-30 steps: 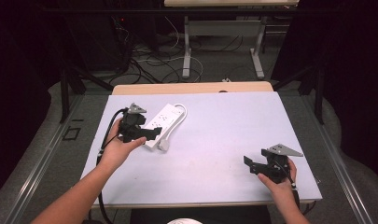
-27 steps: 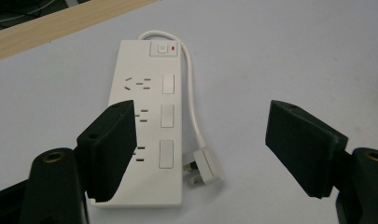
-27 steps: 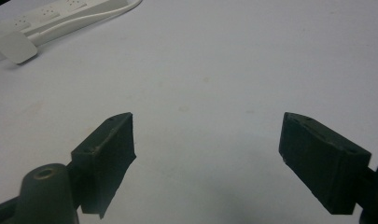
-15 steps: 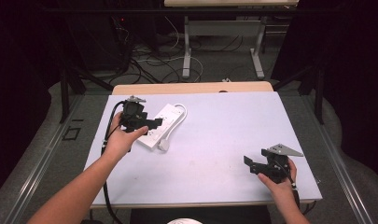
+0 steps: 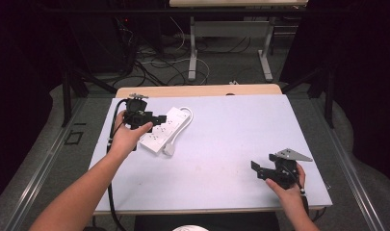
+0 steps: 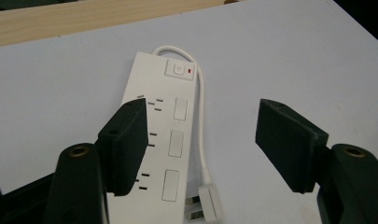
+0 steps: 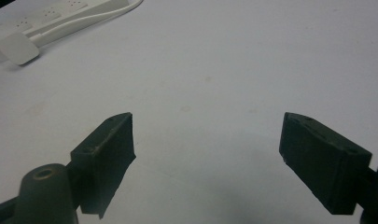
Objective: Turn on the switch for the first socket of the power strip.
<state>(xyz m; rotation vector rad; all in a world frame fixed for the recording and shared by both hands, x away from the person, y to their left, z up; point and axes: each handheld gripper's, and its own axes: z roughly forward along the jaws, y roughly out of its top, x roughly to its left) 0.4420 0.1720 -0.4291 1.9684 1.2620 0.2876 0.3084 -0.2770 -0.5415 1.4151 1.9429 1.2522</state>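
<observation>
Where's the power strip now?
In the high view the power strip lies at the table's far left, under the left gripper; its plug rests at its near end.

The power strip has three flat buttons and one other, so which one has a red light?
The square switch at the far end of the power strip, where the cord comes out.

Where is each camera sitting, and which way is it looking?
High view: above the table, looking forward and down; both forearms, left gripper, right gripper.
Left gripper view: on the left gripper, looking along its jaws at the power strip.
Right gripper view: on the right gripper, facing across the table.
All three share the power strip.
</observation>
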